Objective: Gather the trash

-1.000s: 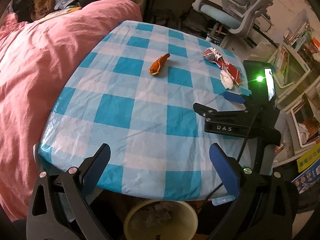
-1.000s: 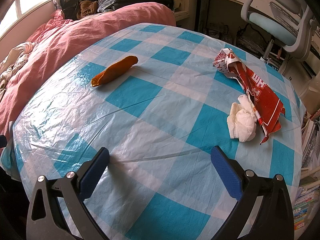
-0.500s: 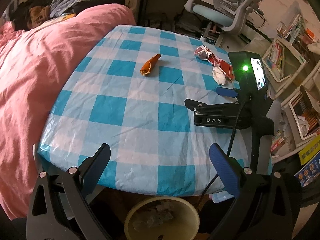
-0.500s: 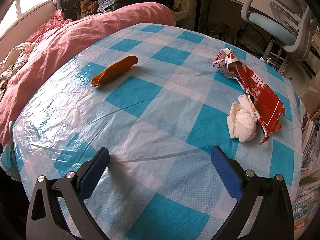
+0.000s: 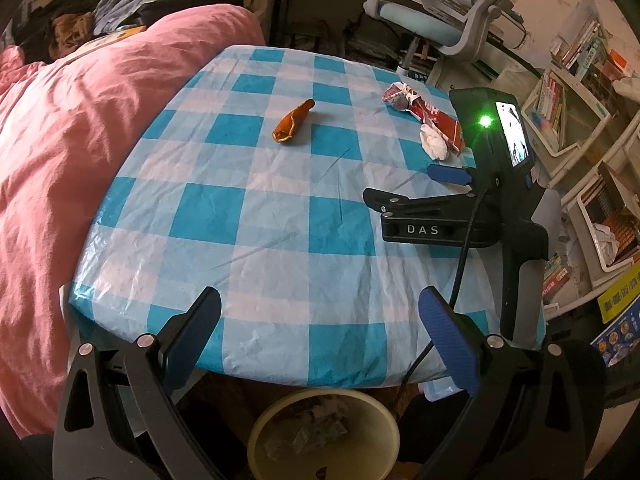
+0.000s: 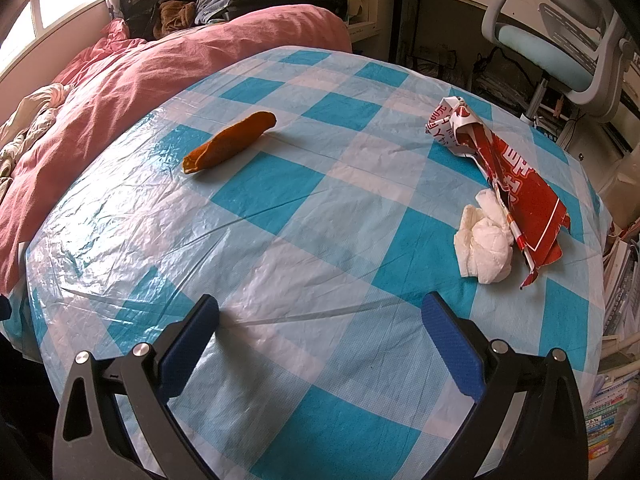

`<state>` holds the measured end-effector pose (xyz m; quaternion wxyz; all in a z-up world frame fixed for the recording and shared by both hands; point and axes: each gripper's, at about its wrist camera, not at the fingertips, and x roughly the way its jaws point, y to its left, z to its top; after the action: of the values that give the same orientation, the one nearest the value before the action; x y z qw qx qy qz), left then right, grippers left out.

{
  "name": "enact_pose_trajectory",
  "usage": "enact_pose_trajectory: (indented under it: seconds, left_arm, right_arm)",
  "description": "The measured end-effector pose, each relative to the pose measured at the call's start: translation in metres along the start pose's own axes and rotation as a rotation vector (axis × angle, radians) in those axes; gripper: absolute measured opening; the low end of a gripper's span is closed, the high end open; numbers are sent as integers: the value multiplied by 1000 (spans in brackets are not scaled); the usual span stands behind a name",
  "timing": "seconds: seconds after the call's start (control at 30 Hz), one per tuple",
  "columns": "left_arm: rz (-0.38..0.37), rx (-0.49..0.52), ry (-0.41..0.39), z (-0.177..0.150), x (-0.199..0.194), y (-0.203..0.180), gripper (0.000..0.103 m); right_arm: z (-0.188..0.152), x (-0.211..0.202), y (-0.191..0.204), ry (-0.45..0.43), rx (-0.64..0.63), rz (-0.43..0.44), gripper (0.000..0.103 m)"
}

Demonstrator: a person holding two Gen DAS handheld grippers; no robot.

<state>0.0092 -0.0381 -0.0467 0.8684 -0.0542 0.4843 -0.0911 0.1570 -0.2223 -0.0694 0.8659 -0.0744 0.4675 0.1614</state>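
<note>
Blue-white checked tablecloth [image 6: 320, 216]; orange peel [image 6: 230, 142]; red-white wrapper [image 6: 516, 176].

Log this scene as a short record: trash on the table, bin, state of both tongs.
surface: table with blue checked cover
trash 1: orange peel, far left, lying alone
trash 2: red wrapper, far right, crumpled
trash 3: white tissue, touching the wrapper's near side
bin: yellow bin below the near table edge, some trash inside
left tongs: open, empty, over the near edge
right tongs: open, empty, low over the table

Pink duvet [image 6: 168, 68] left; office chair [image 6: 560, 36] behind; window [image 6: 36, 20] bright.
</note>
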Motion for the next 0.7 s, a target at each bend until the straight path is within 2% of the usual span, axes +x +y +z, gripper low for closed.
enact_pose_trajectory:
  seconds: [0.7]
  left_arm:
    - [7, 36, 16, -5, 6, -8, 95]
  right_arm:
    - [0, 0, 0, 0, 0, 0, 97]
